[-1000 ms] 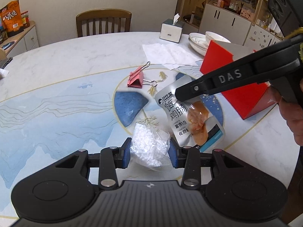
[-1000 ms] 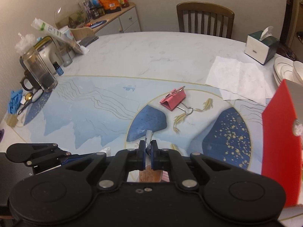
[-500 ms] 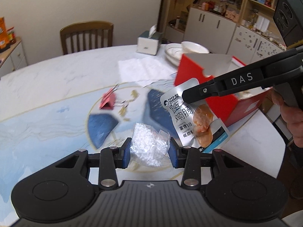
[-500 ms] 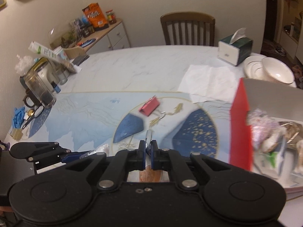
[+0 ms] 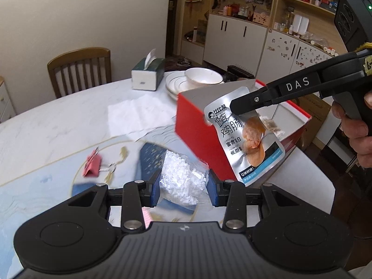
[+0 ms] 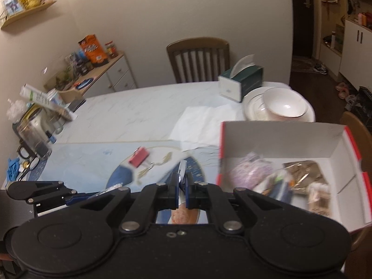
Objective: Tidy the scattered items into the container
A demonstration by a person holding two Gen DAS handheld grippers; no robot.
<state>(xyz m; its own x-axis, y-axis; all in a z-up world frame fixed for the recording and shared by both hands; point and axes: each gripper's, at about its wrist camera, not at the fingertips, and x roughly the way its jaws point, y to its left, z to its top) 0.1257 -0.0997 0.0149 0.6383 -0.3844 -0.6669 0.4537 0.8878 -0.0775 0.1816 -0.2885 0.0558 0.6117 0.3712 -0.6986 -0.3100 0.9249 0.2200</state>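
From the left wrist view, the left claw (image 5: 183,187) pinches a small clear bag of white beads (image 5: 182,177) across its middle, lifted off the bench (image 5: 58,134); it looks light, soft and shifty. At two o'clock the right claw (image 5: 234,107) grips a thin, slick foil snack pouch (image 5: 244,137) by its top edge, dangling before the red box (image 5: 195,127). From the right wrist view, its pads (image 6: 174,187) press together on the pouch's edge, the open box at three o'clock already holding packets; a pink binder clip (image 6: 138,156) waits at eleven.
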